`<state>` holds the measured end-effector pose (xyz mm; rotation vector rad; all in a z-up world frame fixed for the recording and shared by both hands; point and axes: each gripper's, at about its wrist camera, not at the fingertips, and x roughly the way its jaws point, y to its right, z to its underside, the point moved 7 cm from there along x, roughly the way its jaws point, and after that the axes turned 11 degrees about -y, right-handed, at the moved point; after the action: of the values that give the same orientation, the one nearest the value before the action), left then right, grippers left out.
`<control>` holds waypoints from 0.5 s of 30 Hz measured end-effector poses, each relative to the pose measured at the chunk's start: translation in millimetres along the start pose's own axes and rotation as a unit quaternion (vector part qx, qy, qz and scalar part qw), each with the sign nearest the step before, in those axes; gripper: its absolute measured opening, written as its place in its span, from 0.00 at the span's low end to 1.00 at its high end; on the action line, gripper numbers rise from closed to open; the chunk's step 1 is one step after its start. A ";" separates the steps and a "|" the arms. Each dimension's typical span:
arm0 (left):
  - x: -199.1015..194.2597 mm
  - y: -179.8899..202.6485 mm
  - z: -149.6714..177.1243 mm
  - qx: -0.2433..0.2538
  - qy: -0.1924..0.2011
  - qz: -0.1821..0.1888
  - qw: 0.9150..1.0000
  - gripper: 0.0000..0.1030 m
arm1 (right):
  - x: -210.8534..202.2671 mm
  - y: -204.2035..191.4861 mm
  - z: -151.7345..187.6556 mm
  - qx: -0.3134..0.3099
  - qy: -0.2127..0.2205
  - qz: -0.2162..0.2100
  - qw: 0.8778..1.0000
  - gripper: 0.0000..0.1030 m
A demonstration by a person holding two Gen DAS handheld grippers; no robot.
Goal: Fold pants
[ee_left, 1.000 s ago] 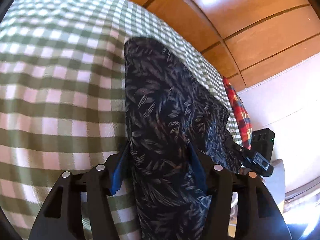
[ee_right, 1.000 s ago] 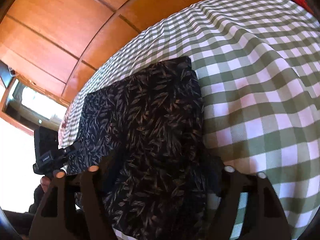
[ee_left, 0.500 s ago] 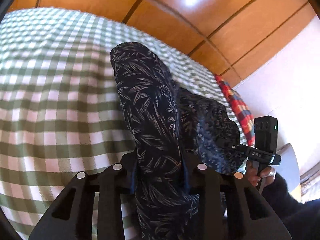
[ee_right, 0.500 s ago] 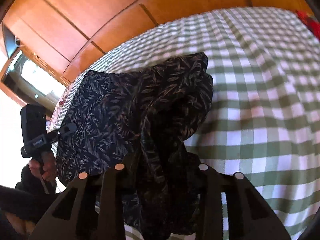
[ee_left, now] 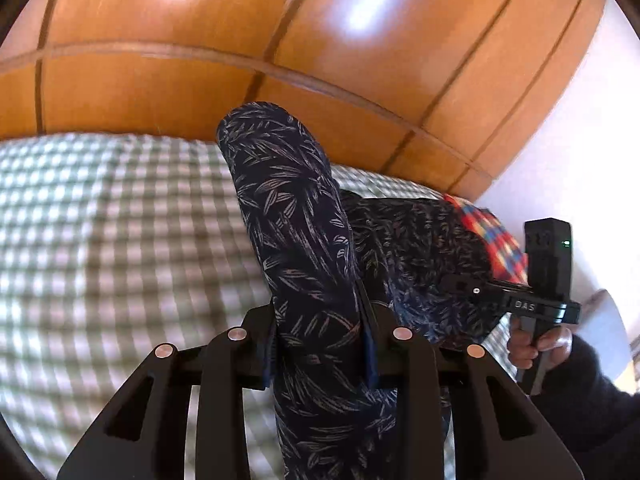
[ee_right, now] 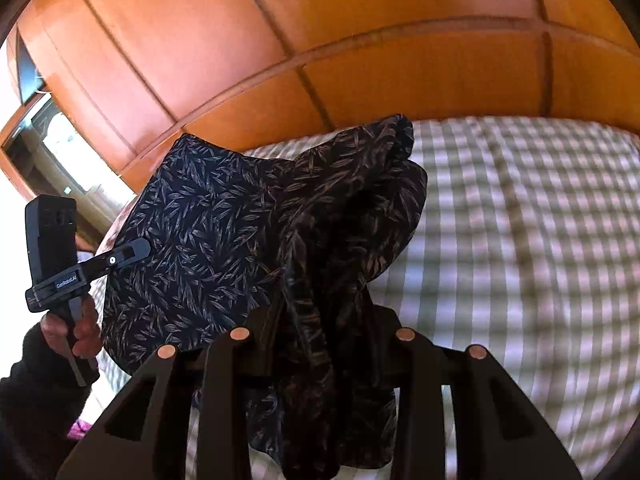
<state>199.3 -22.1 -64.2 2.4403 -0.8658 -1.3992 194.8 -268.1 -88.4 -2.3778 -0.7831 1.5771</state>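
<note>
Hanging above the checked bed cover (ee_left: 100,248), the dark leaf-print pants (ee_left: 304,248) are held up by both tools at once. The left gripper (ee_left: 320,344) is closed tight on one bunch of the cloth, which rises over the cover and reaches up in front of the wooden wall panels (ee_left: 280,52). The right gripper (ee_right: 324,332) is clamped on another gathered part of the pants (ee_right: 224,240), and the fabric spreads wide between the two tools, lifted off the cover. Whether the lowest hem touches the cover I cannot tell, because the fingers hide it. At the far right end of the cover lies a red plaid cushion (ee_left: 492,240). A hand (ee_left: 536,348) in a dark sleeve grips the right tool's handle.
</note>
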 end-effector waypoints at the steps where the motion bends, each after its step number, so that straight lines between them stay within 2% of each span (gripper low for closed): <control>1: 5.5 -7.7 -14.7 0.000 -0.001 -0.009 1.000 0.31 | 3.5 2.1 -10.1 -0.002 0.001 0.002 1.000 0.31; 6: 27.3 -45.3 -55.3 -0.021 -0.009 -0.031 0.999 0.32 | 34.0 14.4 -52.0 -0.002 0.001 0.021 1.000 0.31; 8: 43.4 -70.3 -60.6 -0.045 -0.023 -0.039 0.998 0.33 | 54.3 31.4 -53.6 0.009 -0.015 0.034 0.999 0.31; 10: 62.8 -103.4 -54.9 -0.080 -0.037 -0.067 0.994 0.32 | 85.5 52.3 -45.4 0.035 -0.046 0.040 0.998 0.33; 12: 76.6 -122.1 -44.2 -0.117 -0.047 -0.023 0.992 0.38 | 95.0 59.3 -38.9 0.042 -0.030 0.021 0.998 0.35; 15: 73.8 -119.5 -39.4 -0.109 -0.033 -0.032 0.993 0.38 | 94.4 64.9 -37.4 0.056 -0.027 0.006 0.998 0.38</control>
<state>307.0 27.5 -149.2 2.2884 -0.6149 -1.5161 277.5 -268.9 -176.0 -2.2757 -0.6718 1.6503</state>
